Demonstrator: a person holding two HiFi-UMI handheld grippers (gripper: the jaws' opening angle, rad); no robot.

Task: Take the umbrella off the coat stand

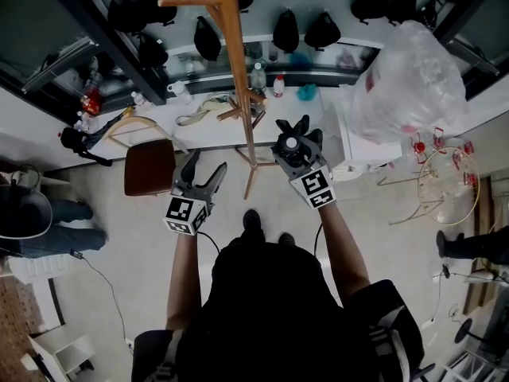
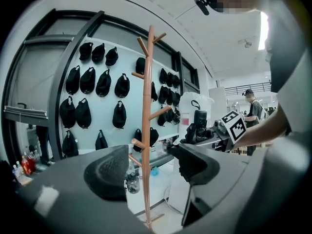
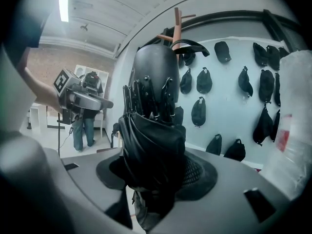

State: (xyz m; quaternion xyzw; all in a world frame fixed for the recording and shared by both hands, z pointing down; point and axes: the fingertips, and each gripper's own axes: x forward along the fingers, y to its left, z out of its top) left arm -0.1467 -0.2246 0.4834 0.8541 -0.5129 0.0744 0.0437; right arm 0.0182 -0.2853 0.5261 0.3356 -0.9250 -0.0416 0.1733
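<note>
- We see bright, even indoor light. A ceiling lamp point(image 3: 63, 1) glares white at the upper left of the right gripper view.
- Both gripper views bend strongly and turn black at the corners.
- The umbrella point(image 3: 153, 130), near the lens, reads dark with faint sheen.
- The plastic bag point(image 1: 409, 78), far right, shines white.

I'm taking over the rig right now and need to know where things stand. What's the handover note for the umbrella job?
The left gripper is open and empty, facing the coat stand.
The right gripper is shut on the folded black umbrella.
Done: the umbrella appears off the stand's pegs, held to one side of the pole.
Left: probably only drawing it further away and putting it down somewhere.
</note>
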